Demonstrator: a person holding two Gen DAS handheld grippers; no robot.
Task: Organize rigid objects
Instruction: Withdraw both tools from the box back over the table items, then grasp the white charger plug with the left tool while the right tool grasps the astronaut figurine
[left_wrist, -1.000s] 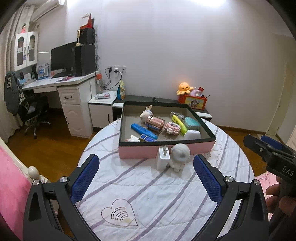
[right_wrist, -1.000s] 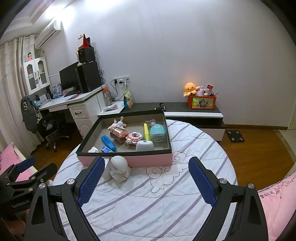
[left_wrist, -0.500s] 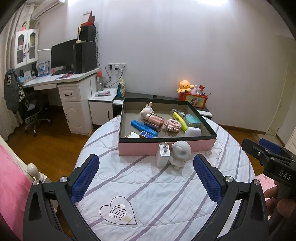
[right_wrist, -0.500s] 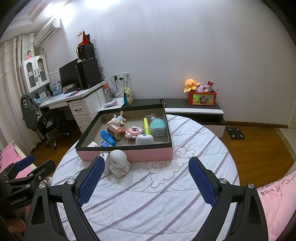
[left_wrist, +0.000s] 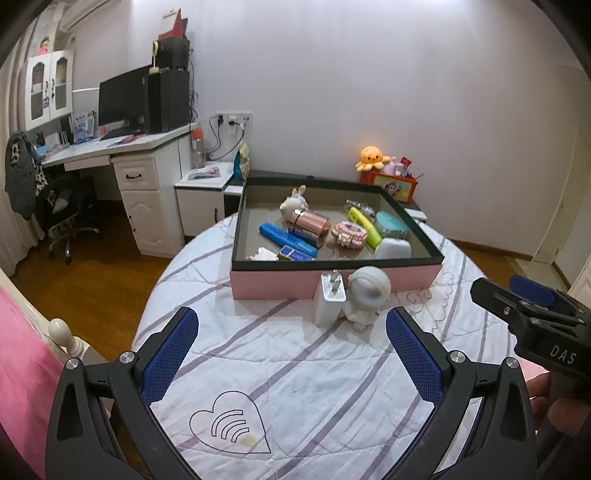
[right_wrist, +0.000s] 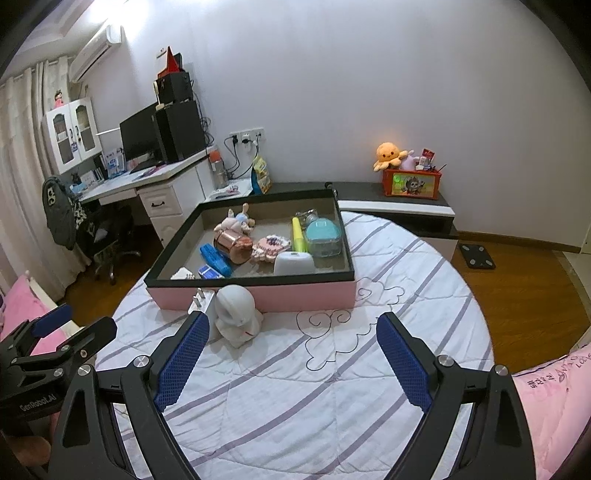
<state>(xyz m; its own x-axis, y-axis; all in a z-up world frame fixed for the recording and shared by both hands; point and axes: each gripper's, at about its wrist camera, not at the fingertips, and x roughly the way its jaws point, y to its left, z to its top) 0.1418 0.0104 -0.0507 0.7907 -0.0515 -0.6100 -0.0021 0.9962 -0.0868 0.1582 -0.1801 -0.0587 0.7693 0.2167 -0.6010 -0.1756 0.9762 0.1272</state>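
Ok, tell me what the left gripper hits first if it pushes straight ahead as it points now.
Probably the white charger and the white astronaut figure standing beside it on the bed, just in front of the pink box. The left gripper is open and empty; depth is uncertain.

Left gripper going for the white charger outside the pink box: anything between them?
Nothing visible. The left gripper is open, with only bare striped bedspread before the white charger. The astronaut figurine stands against the charger's right side, not in front, though it crowds that finger's path.
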